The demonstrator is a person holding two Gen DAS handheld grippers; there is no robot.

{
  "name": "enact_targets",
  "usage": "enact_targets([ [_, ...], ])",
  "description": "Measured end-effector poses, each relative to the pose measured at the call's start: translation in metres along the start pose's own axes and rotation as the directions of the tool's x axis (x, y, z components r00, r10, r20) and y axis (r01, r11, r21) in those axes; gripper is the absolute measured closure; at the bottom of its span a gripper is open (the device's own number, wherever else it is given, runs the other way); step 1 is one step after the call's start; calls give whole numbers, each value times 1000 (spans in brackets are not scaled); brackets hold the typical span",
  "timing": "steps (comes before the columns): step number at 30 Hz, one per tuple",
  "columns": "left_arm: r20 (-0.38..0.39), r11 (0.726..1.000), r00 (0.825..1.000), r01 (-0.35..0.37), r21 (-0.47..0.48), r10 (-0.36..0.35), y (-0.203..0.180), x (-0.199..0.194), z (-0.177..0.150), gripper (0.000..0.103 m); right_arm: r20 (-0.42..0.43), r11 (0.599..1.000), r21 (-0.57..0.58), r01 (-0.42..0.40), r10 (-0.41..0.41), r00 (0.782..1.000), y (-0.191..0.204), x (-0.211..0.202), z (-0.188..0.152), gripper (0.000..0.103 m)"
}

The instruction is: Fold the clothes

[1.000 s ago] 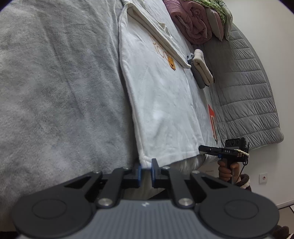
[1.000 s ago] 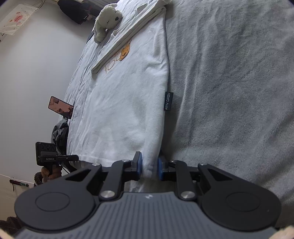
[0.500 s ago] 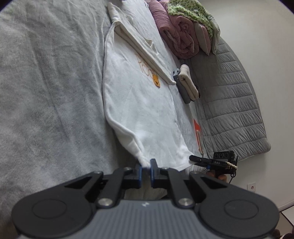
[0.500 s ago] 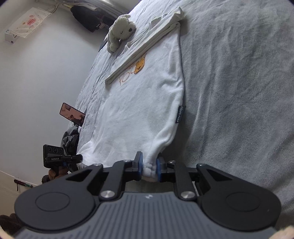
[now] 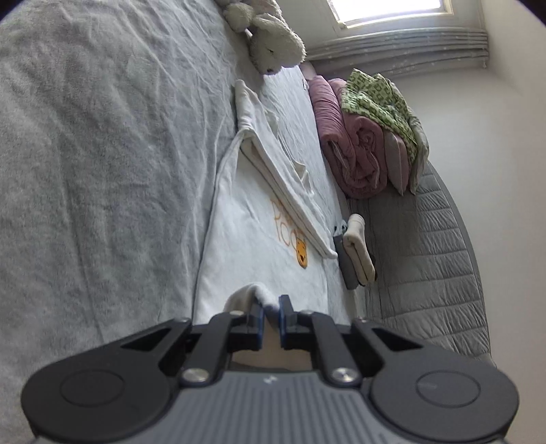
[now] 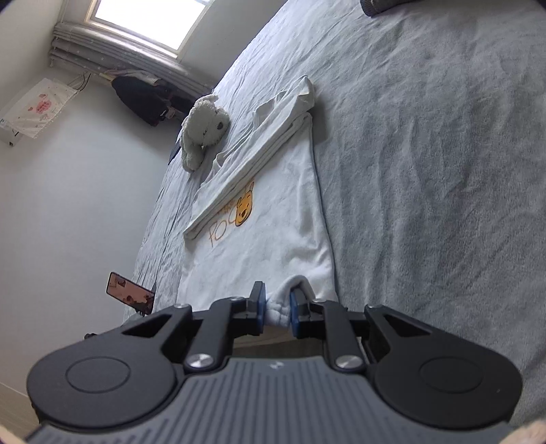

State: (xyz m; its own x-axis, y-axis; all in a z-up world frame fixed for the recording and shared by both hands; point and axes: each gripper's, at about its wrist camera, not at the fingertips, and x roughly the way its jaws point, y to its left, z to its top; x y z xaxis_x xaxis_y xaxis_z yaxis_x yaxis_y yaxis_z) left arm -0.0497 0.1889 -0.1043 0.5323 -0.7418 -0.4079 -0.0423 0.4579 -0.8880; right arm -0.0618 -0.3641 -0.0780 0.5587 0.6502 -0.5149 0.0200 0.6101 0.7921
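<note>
You stand over a bed (image 6: 443,170) covered in a grey fleecy blanket, in a room with plain white walls (image 6: 68,205). A bright window (image 6: 146,24) sits high above a run of grey pipes (image 6: 112,51). A quilted grey mattress pad (image 5: 433,266) lies along the bed's edge.

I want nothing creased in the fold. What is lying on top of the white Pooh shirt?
Its own sleeves, folded flat in a band across the chest, partly covering the orange lettering. Nothing else rests on the white Pooh shirt. Whatever is beneath it is hidden.
</note>
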Motion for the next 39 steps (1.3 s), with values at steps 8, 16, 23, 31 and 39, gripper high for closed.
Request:
enact_targets([
  [8, 66, 995, 996, -51, -83, 57, 3, 17, 22, 92, 56, 991, 130, 34, -41, 998, -11, 16, 22, 80],
  [16, 164, 993, 980, -110, -38, 115, -12, 11, 31, 70, 168, 990, 129, 56, -77, 983, -4, 6, 30, 66],
  [23, 195, 975, 962, -210, 72, 192, -24, 7, 30, 69, 199, 982, -17, 186, -179, 964, 14, 11, 22, 66],
  [31, 208, 899, 931, -349, 263, 301, -44, 22, 18, 69, 204, 950, -144, 276, -245, 948, 30, 31, 13, 66],
  [39, 289, 741, 874, -484, 466, 390, -64, 43, -2, 77, 266, 856, -326, 401, -323, 908, 48, 46, 0, 66],
])
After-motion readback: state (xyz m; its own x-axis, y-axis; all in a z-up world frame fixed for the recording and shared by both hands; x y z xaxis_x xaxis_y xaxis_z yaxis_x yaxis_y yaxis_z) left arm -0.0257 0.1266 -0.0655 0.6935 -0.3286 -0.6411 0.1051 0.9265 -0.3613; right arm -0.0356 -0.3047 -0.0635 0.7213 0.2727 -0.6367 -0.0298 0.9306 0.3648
